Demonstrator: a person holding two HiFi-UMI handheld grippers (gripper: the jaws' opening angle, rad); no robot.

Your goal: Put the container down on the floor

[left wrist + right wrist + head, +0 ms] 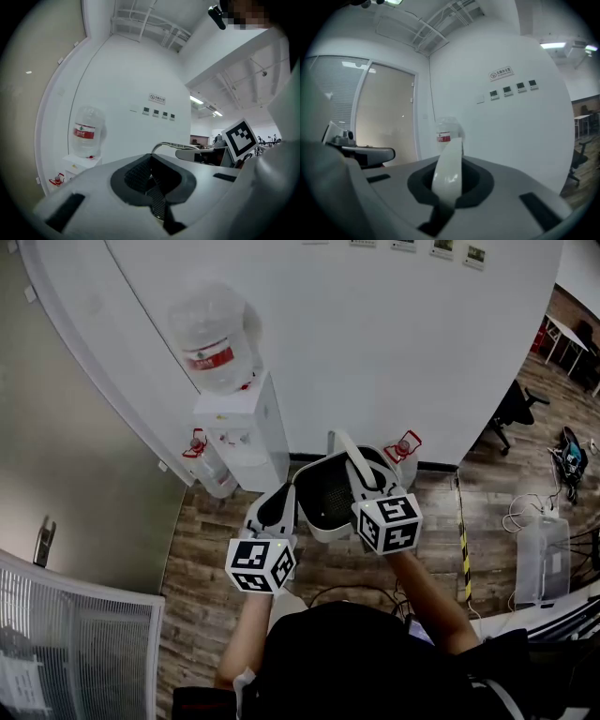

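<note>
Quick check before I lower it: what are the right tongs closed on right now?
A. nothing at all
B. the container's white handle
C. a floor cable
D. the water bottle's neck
B: in the right gripper view the right tongs are shut on the white handle, and the head view shows that handle arching over the container.

Bare wood floor (192,540) lies open at centre left. The water dispenser (239,432) and a bottle (211,474) crowd the wall above; possibly loose cables (527,512) and a clear bin (542,559) block the right.
</note>
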